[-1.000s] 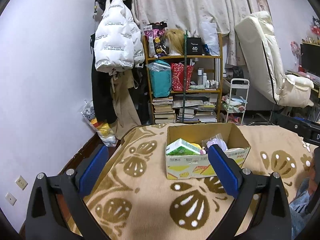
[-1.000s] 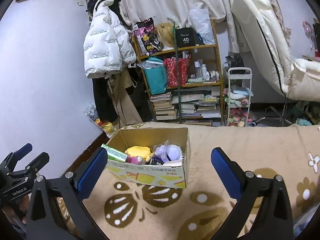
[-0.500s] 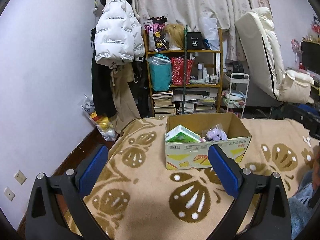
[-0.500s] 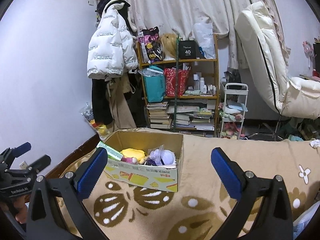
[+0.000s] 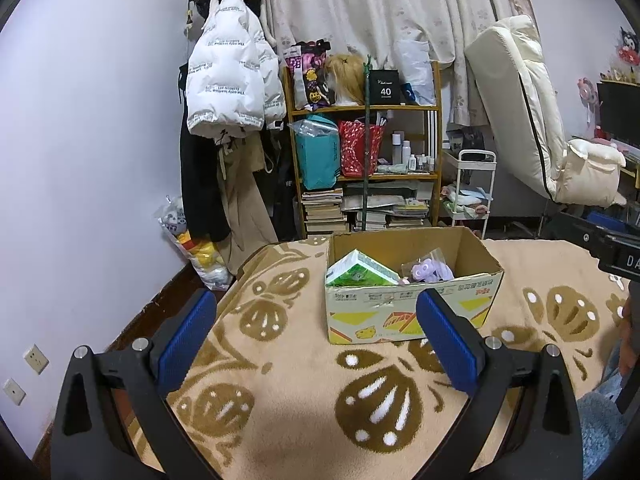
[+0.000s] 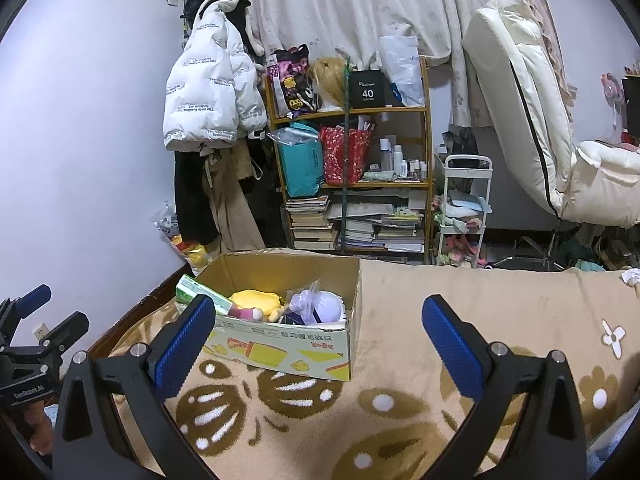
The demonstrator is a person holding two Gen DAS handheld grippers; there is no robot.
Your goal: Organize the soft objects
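Observation:
An open cardboard box (image 5: 408, 312) stands on a tan blanket with brown patterns (image 5: 280, 380). It holds a green and white pack (image 5: 356, 272) and a bagged purple soft toy (image 5: 428, 270). In the right wrist view the box (image 6: 288, 344) also shows a yellow plush (image 6: 256, 300) and a white and purple toy in a bag (image 6: 320, 304). My left gripper (image 5: 316, 336) is open and empty, held above the blanket short of the box. My right gripper (image 6: 316, 340) is open and empty too, with the box between its fingers in view.
A wooden shelf (image 5: 364, 152) with bags, bottles and stacked books stands behind the bed. A white puffer jacket (image 5: 232, 84) hangs on the left wall. A cream chair (image 5: 532, 128) and a small white cart (image 5: 468, 196) are at the right.
Both grippers have pulled back and risen slightly, so the box looks a little farther off. Both stay open and empty.

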